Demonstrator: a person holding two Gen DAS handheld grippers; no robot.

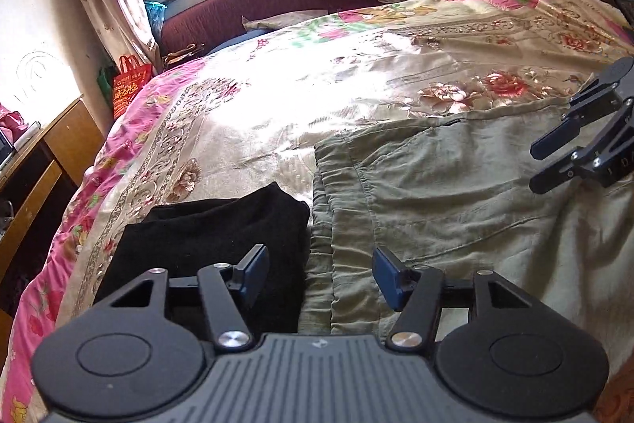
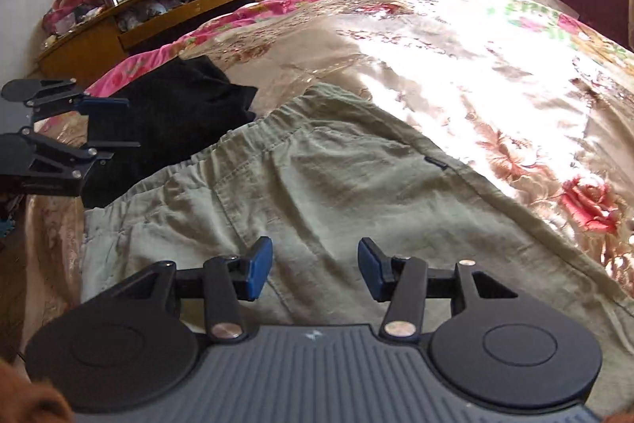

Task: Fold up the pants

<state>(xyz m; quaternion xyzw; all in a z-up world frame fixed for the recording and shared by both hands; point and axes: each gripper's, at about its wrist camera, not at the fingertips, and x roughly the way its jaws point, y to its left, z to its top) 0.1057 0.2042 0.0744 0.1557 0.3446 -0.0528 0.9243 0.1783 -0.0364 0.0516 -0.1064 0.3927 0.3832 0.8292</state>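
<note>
Olive pants (image 1: 455, 185) lie flat on the floral bedspread (image 1: 297, 86) at three o'clock of a black garment (image 1: 206, 236); left gripper (image 1: 319, 276) hovers apart, empty. Right wrist view: right gripper (image 2: 315, 270), jaws apart, above the cloth. Pinch both layers squarely at the edge before folding.

The right gripper (image 2: 315, 270) hangs over olive pants (image 2: 317, 185) spread on a flowered bed (image 2: 495, 78), its jaws apart with nothing between them. The left gripper (image 2: 107, 123) reaches in from the left edge, jaws also parted, over a folded black garment (image 2: 186, 106) lying just beside the waistband.
</note>
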